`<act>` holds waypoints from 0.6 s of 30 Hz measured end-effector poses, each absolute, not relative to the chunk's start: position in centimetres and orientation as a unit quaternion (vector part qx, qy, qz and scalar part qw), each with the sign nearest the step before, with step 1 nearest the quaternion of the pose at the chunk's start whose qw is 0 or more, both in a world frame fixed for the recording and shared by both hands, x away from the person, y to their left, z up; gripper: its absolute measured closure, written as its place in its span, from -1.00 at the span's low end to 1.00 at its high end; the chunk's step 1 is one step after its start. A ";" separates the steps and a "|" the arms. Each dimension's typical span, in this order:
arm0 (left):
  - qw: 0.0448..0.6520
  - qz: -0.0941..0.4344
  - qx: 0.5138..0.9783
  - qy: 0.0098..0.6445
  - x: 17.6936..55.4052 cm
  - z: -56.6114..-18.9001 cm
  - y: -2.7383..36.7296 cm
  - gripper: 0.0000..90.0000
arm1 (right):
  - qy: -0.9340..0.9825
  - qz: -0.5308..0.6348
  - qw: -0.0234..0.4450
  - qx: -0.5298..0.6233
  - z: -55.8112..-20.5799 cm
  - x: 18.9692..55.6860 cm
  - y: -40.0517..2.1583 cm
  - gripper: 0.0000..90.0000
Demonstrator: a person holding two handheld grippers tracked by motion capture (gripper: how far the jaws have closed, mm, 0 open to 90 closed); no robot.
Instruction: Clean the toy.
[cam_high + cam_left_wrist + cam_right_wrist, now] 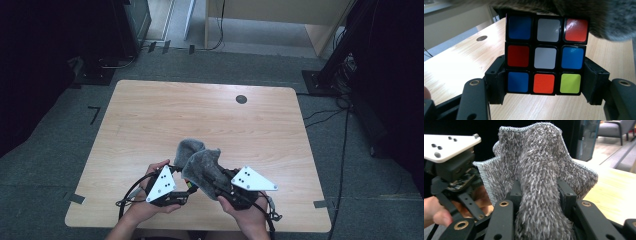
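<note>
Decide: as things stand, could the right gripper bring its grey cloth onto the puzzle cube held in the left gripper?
Probably yes. The right gripper is shut on the grey cloth, which already hangs right beside the cube clamped in the left gripper, with nothing between them.

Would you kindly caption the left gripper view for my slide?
Left tongs clamp a scrambled puzzle cube beneath a grey cloth.

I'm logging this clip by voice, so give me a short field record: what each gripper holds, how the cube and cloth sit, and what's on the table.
left gripper: shut on the puzzle cube, pads on its two sides
right gripper: shut on the grey cloth, bunched between the jaws
cube face in the left gripper view: white centre, mixed blue, red, orange, yellow-green
cloth position: draped above and beside the cube
table: light wood, with a dark round grommet
</note>
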State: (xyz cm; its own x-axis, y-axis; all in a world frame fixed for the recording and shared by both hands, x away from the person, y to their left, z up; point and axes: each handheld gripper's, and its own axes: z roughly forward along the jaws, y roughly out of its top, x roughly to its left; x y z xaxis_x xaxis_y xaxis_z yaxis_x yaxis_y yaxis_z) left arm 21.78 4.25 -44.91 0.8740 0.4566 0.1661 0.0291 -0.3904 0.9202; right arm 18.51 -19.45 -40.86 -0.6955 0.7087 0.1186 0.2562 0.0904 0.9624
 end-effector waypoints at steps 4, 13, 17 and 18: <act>0.537 0.198 0.806 0.149 21.8 -44.6 4.6 -0.24 | 0.699 0.568 0.189 0.392 -41.8 19.7 -20.7 0.45; 0.526 0.212 0.812 0.134 21.4 -44.7 3.9 -0.24 | 0.689 0.605 0.175 0.358 -40.3 18.5 -20.1 0.45; 0.524 0.219 0.813 0.131 21.2 -44.5 3.9 -0.24 | 0.694 0.590 0.174 0.374 -41.3 19.2 -20.3 0.45; 0.524 0.219 0.813 0.133 21.3 -44.5 4.1 -0.24 | 0.694 0.575 0.181 0.393 -41.7 19.6 -20.7 0.45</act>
